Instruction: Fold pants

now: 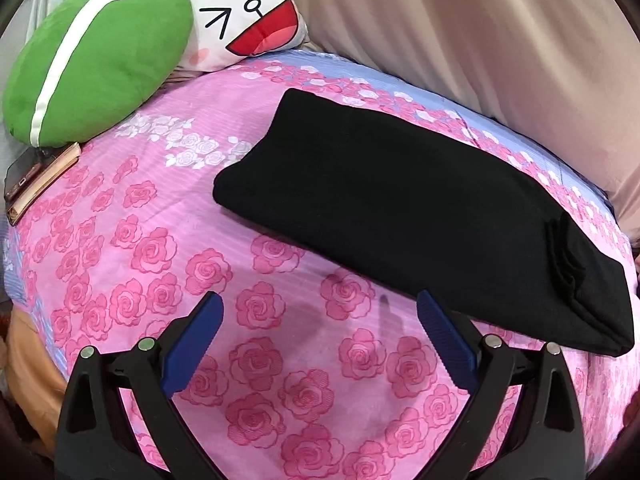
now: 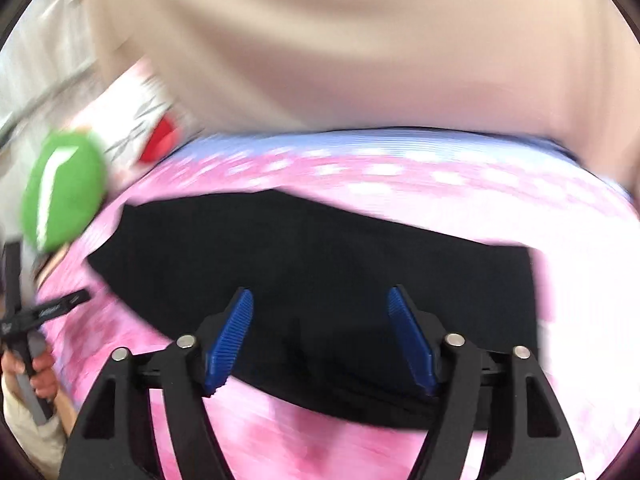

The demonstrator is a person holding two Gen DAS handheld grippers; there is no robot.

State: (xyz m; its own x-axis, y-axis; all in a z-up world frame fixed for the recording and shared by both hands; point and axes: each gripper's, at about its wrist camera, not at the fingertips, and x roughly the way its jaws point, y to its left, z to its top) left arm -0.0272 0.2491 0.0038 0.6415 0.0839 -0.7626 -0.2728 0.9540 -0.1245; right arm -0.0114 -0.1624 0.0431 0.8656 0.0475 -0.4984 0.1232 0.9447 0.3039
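The black pants [image 1: 400, 212] lie folded into a compact long bundle on the pink rose-print bedsheet [image 1: 280, 360]. My left gripper [image 1: 320, 304] is open and empty, hovering over the sheet just in front of the bundle's near edge. In the blurred right wrist view the pants [image 2: 312, 256] fill the middle. My right gripper [image 2: 320, 300] is open and empty, held above the pants' near part. The left hand and its gripper handle [image 2: 24, 320] show at the left edge of the right wrist view.
A green cushion [image 1: 96, 56] and a white cartoon-face pillow [image 1: 248, 12] sit at the bed's far left. A brown book or case [image 1: 40, 180] lies beside the cushion. A beige curtain or fabric [image 1: 500, 40] rises behind the bed.
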